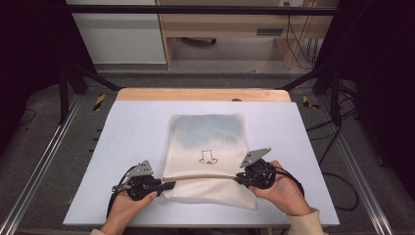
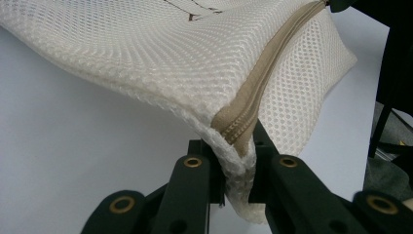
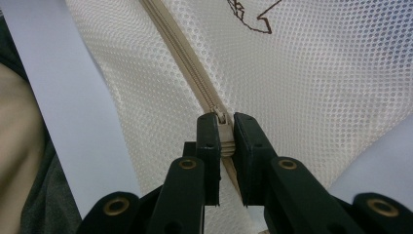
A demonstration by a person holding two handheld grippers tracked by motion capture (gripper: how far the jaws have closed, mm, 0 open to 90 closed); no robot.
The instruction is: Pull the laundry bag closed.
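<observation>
Here the cream mesh bag [image 1: 208, 156] lies near the front edge of the white table [image 1: 127, 127]; no readable writing, only a small dark line drawing [image 1: 208, 157] on its upper face. Left hand-held gripper [image 1: 165, 185] is clenched on the bag's corner at the tan zipper's [image 2: 253, 92] end. Right hand-held gripper [image 1: 239, 179] is clamped on the zipper at the opposite edge. Wooden shelving [image 1: 220, 29] stands beyond the table; cables [image 1: 337, 186] trail at right.

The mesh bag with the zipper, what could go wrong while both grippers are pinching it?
The right hand-held gripper pinches just the small zipper pull, so it might slip off. The left hand-held gripper clamps the mesh laundry bag by one corner; a hard tug could strain the zipper seam.
</observation>
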